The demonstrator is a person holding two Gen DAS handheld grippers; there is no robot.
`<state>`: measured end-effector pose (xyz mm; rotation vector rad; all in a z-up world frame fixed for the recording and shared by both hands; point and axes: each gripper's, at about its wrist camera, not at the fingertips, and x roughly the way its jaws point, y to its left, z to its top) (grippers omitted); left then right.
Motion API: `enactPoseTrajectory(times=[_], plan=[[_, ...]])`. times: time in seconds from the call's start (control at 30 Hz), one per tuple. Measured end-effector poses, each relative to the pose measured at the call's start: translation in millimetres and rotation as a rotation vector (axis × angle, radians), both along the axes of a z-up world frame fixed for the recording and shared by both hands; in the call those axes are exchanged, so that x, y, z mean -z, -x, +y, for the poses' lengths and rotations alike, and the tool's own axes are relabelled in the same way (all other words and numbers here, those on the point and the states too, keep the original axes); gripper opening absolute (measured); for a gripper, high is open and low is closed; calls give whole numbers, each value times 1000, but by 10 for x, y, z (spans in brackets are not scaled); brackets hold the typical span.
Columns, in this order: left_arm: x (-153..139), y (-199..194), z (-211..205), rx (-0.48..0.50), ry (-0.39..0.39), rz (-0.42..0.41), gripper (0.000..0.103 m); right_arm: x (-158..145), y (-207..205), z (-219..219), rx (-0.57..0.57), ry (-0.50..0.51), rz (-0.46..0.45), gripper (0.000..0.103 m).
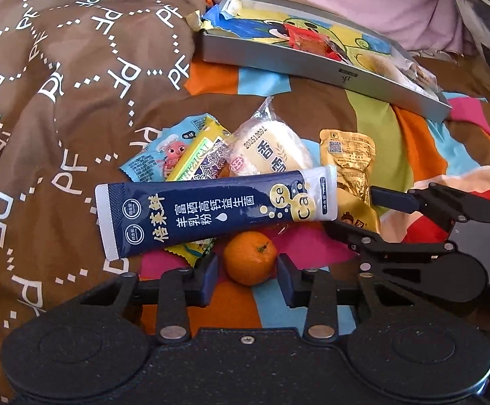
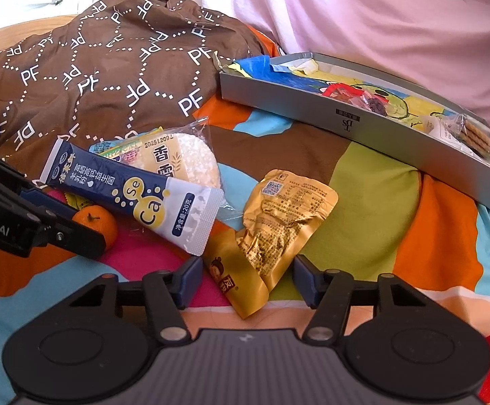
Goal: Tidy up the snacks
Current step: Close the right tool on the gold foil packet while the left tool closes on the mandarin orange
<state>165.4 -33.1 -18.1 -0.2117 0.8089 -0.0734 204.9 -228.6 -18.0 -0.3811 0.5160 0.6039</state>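
A small tangerine (image 1: 250, 253) (image 2: 98, 221) lies on the colourful bedsheet between the fingers of my left gripper (image 1: 247, 265) (image 2: 72, 222), which is open and straddles it closely. My right gripper (image 2: 246, 276) (image 1: 366, 216) is open too, its fingers on either side of the lower end of a crumpled gold packet (image 2: 278, 222) (image 1: 353, 165). Behind lie a navy sachet (image 1: 211, 212) (image 2: 126, 185), a rice cracker pack (image 1: 272, 155) (image 2: 184, 158), a yellow bar (image 1: 197, 155) and a light blue packet (image 1: 153, 158). A grey tray (image 1: 312, 64) (image 2: 312, 108) farther back holds red candies and biscuits.
A bunched brown quilt (image 1: 59, 84) (image 2: 109, 77) printed with white letters rises on the left, touching the snack pile. Pink fabric (image 1: 346, 0) (image 2: 380, 17) lies behind the tray. The patchwork sheet (image 2: 373, 209) stretches between the gold packet and the tray.
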Motion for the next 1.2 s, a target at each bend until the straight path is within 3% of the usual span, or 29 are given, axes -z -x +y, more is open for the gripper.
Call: enactPoseTrajectory(times=[0.23,0.37,0.7,0.97,1.2], plan=[[-5,20,11,-10,16,-1,37,-74,-39,-65,-4,-24,75,59],[-1,23,30,-12,31,-5,36,-158,-72,-163,-11,-95,107,64],[-1,15,16,-13,39,-9,36,-108,-346,-253,31,-240,215,65],[-1,-29,-33,-18,46,-24,36,-120,-308,-234,19,-234,210,45],[2,-62,-70,-2,44,-32,36,-85,-284,-202,-1,-243,215,43]])
